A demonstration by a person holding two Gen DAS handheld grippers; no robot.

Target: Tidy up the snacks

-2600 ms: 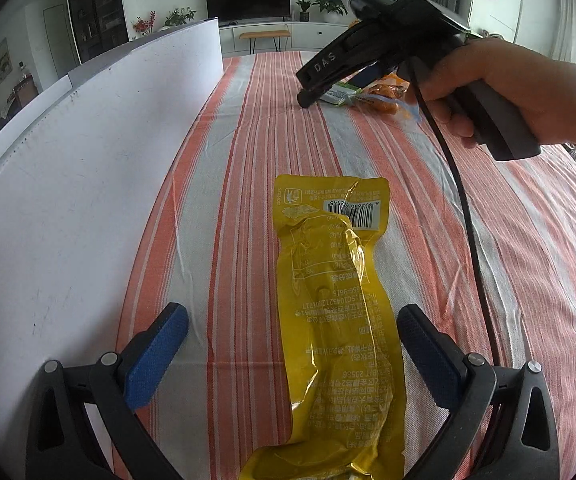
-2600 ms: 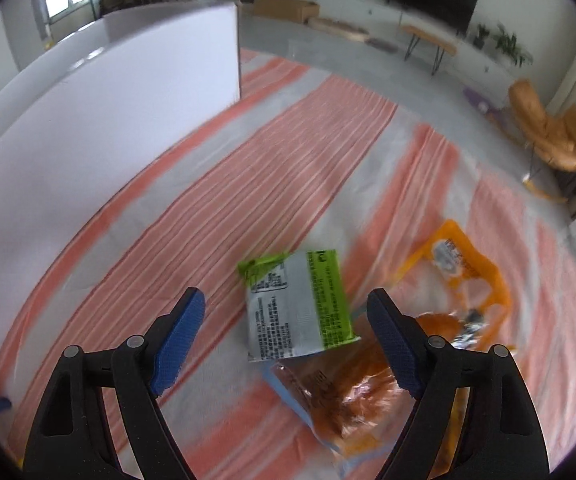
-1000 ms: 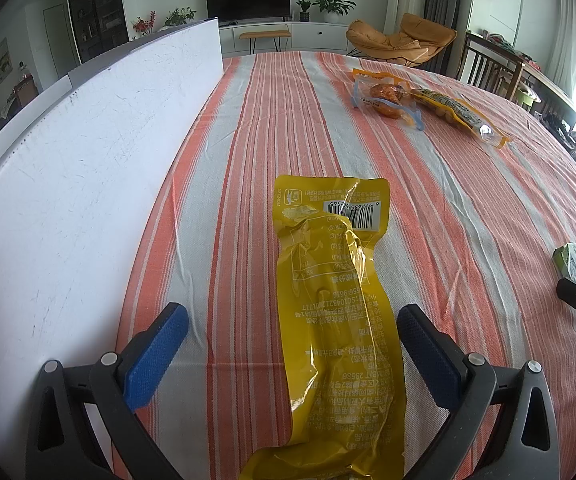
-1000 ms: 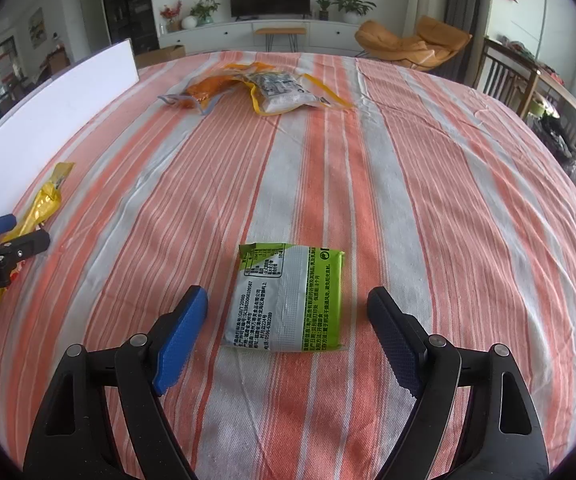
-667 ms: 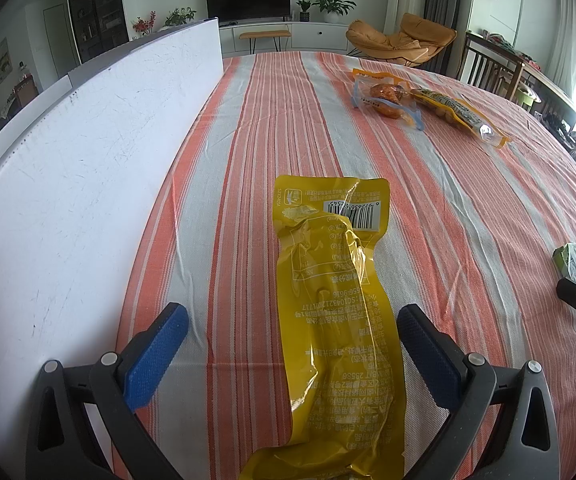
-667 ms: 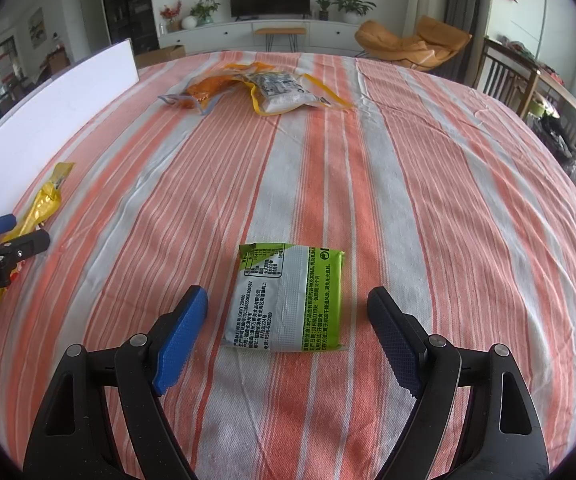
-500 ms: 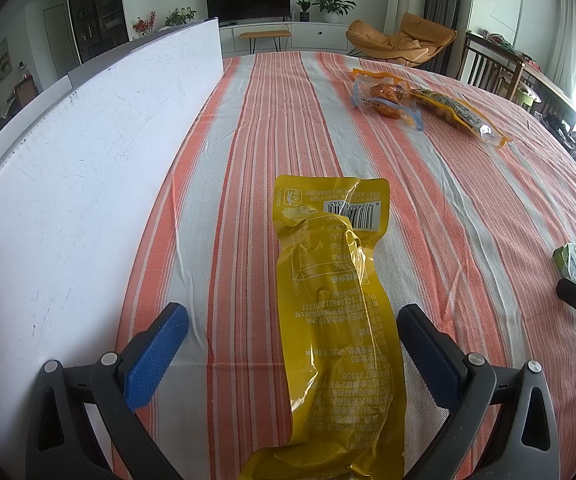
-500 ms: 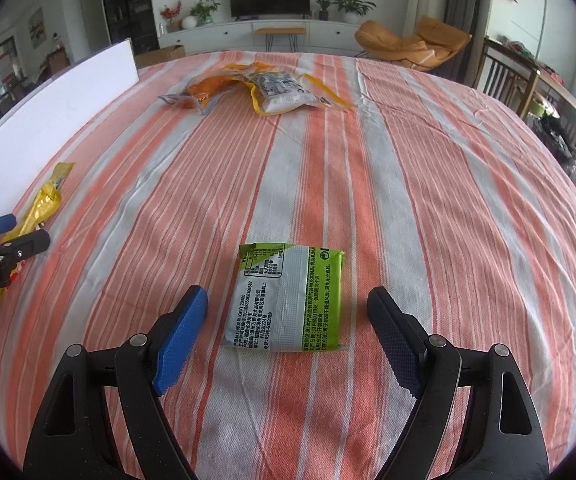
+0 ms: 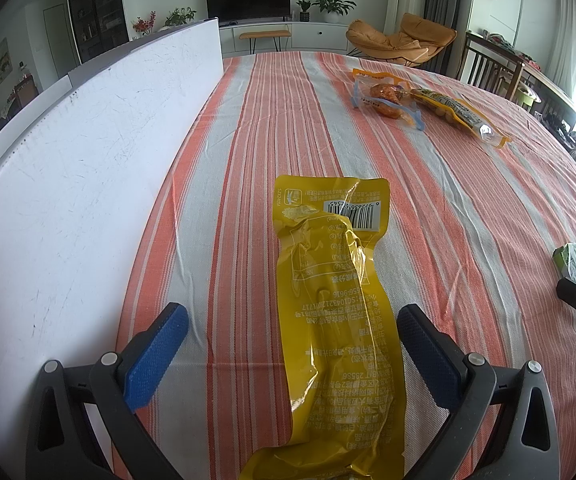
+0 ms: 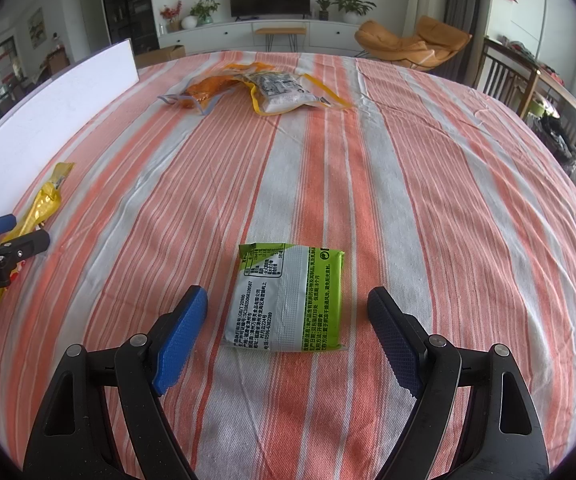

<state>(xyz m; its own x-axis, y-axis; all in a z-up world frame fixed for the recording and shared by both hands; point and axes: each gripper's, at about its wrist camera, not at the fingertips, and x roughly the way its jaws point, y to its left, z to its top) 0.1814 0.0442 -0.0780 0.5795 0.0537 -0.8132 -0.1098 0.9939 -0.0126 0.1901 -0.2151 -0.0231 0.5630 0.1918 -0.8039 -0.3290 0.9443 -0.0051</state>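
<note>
Striped orange-and-grey tablecloth (image 10: 408, 184) over a wide table, living room behind. Green snack packet (image 10: 288, 300) lies flat near the table's near edge, directly ahead of the right gripper (image 10: 288, 332), between its spread, empty fingers, touching neither; long axis runs away from the gripper. Yellow snack pouch (image 9: 336, 320) lies lengthwise between the left gripper (image 9: 292, 356) fingers, also released, beside the white board (image 9: 68, 200) along the left edge. Two more packets, an orange pouch (image 10: 208, 86) and a clear-windowed bag (image 10: 284, 90), sit near the far edge; the right hand looks nearer them
</note>
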